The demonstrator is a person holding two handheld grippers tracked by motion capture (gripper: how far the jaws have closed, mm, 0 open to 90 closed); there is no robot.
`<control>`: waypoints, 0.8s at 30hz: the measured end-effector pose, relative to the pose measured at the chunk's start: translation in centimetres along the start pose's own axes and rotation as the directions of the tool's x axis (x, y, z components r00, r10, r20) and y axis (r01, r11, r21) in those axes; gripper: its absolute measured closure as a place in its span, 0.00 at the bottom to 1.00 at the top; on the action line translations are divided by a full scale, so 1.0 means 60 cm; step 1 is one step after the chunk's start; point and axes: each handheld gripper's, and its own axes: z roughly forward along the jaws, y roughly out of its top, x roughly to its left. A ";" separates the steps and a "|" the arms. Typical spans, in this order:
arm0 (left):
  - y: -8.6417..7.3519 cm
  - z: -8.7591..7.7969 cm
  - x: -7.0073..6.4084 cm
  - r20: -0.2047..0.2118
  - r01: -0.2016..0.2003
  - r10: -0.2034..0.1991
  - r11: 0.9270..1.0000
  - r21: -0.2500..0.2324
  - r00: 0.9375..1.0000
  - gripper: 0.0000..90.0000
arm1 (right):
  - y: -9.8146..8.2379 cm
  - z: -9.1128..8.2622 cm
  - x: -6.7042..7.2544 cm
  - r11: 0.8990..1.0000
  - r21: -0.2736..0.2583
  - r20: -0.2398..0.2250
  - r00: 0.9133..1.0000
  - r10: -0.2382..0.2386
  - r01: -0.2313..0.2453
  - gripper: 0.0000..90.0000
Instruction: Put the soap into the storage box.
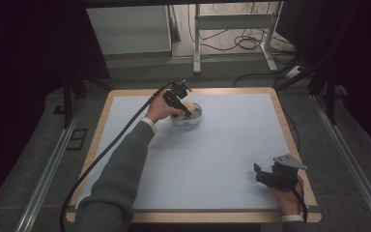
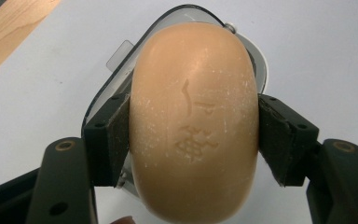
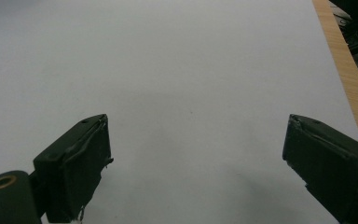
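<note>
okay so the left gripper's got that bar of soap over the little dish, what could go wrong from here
1. The left gripper holds the soap only by its rounded sides, so the smooth bar could slip or twist out of the pads.
2. The soap dish looks light and nothing steadies it; the right gripper is open over bare mat, far away. A push while lowering or lifting could slide or tip the dish.

I note embossed characters pressed into the face of the soap bar (image 2: pixel 193 123); strokes too faint and worn for me to read. No other text or label legible.
</note>
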 end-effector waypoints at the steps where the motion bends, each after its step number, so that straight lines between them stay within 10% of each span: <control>1: 0.001 0.001 0.001 -0.002 0.001 -0.001 1.000 0.000 1.000 0.36 | 0.000 0.000 0.000 1.000 0.000 0.000 1.000 0.000 0.000 0.08; 13: 0.001 0.028 0.000 -0.016 0.017 -0.017 1.000 0.015 1.000 0.36 | 0.000 0.000 0.002 1.000 0.003 0.005 1.000 -0.004 0.004 0.08; 24: -0.014 -0.027 -0.020 -0.007 0.011 -0.012 0.996 -0.085 1.000 0.25 | 0.000 0.001 0.003 1.000 0.006 0.007 1.000 -0.012 0.012 0.08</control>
